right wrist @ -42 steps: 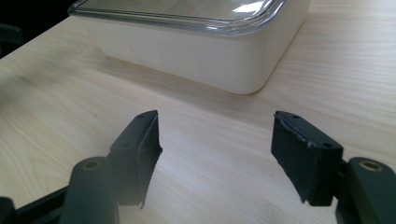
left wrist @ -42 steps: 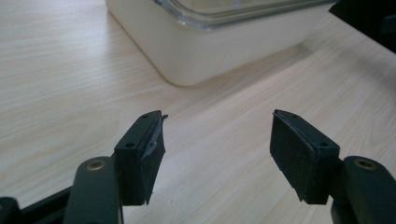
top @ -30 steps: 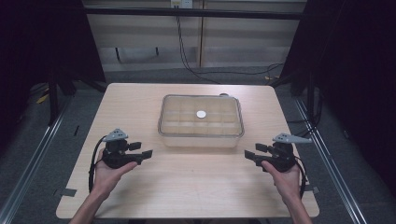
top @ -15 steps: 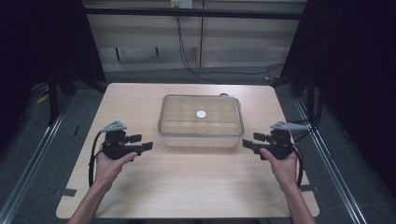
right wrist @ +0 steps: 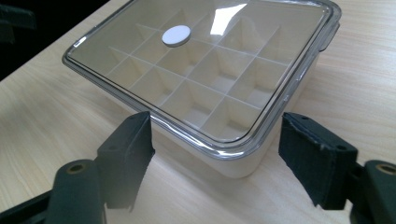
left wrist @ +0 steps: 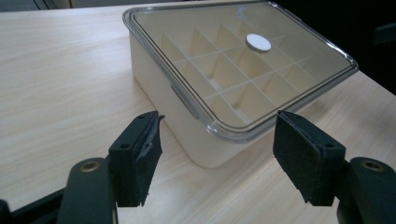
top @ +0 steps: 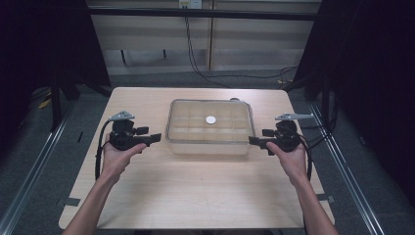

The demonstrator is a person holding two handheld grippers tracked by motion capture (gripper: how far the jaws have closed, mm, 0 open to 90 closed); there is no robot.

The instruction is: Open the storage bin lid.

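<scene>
A shallow cream box (top: 210,128) with a clear lid and several inner compartments sits mid-table; a white round disc (top: 211,119) lies on the lid. My left gripper (top: 152,135) is just left of the box, pointing at its near left corner, open, nothing between the pads. My right gripper (top: 257,137) mirrors it beside the near right corner, also open. Both pairs of jaws have just been opening. In the left gripper view the box (left wrist: 224,70) corner lies beyond my gripper (left wrist: 217,154); the right gripper view frames the box (right wrist: 205,79) the same way past my gripper (right wrist: 217,158).
The wooden table (top: 195,196) has bare surface in front of the box and at both sides. A lid latch (right wrist: 329,32) sits on the box's far side. Metal floor rails (top: 39,156) run along the table; cables (top: 195,54) hang behind it.
Both hands have moved away from me toward the box's two near corners and risen a little. Both pairs of jaws stand wider than before.
</scene>
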